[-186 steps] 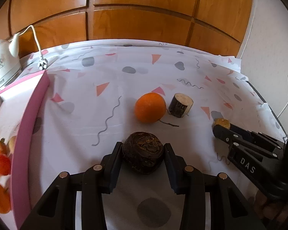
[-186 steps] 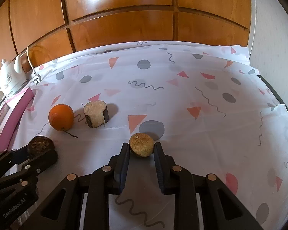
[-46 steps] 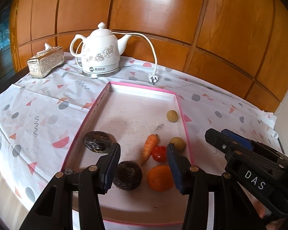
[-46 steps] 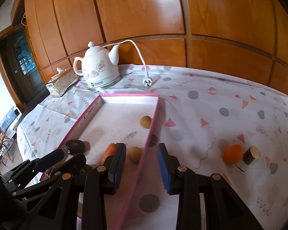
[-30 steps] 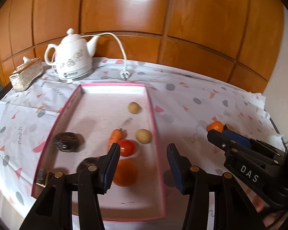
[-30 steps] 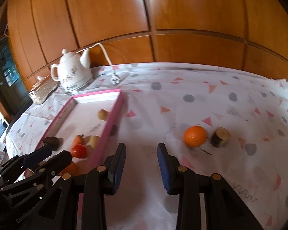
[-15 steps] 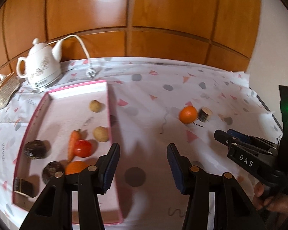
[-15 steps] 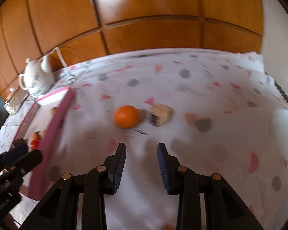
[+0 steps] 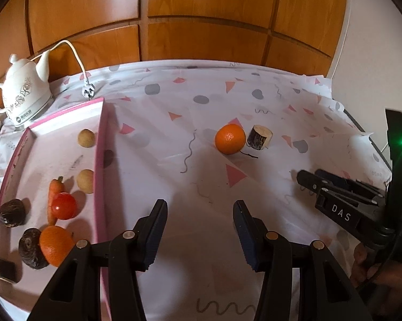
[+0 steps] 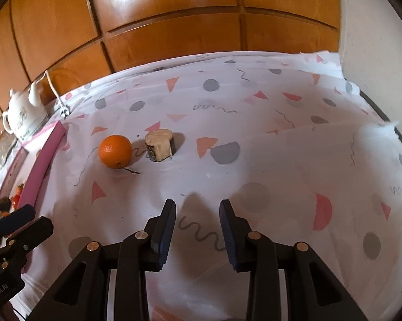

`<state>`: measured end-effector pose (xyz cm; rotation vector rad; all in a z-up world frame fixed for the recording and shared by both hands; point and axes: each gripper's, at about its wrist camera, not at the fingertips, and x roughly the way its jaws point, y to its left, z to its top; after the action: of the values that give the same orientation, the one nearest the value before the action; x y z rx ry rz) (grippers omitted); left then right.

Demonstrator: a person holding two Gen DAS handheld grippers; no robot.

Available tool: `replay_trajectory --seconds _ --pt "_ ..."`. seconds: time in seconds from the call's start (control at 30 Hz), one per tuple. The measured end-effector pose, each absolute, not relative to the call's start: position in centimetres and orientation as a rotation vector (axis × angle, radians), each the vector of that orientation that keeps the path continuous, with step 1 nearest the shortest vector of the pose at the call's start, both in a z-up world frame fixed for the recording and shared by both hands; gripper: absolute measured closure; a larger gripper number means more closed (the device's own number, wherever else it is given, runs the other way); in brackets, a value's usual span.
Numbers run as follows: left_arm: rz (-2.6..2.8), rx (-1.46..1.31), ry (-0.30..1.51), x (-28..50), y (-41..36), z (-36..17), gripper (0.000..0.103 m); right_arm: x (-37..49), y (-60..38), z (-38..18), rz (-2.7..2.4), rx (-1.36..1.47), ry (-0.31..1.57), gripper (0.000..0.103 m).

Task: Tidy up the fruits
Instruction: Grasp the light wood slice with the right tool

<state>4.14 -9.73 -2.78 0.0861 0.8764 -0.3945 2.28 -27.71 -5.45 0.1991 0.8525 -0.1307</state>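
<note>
Orange fruit (image 9: pixel 230 139) on cloth | left gripper (image 9: pixel 199 208) spread, empty | right gripper (image 10: pixel 197 208) spread, empty

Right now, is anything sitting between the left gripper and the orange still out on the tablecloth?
Nothing visible does. The left gripper is open and empty, and only bare tablecloth lies between it and the orange. The wood stub sits beside the orange on its far right side, off the path.

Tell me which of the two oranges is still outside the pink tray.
The orange on the patterned tablecloth, right beside the short wood log piece. The other orange lies inside the pink tray, at its near end against a dark wrinkled fruit.
</note>
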Motion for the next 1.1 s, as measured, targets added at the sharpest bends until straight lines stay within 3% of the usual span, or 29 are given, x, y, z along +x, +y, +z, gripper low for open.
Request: replay_trajectory --seconds 0.63,1.1 --pt "-0.390 0.068 0.902 5.9 -10.0 -3.6 0.049 10.7 -25.9 -5.5 -0.033 0.163 0.861 0.066" --pt "-0.391 0.095 0.905 7.4 -11.6 -3.9 0.048 10.0 -26.8 -5.6 -0.078 0.115 0.845 0.070"
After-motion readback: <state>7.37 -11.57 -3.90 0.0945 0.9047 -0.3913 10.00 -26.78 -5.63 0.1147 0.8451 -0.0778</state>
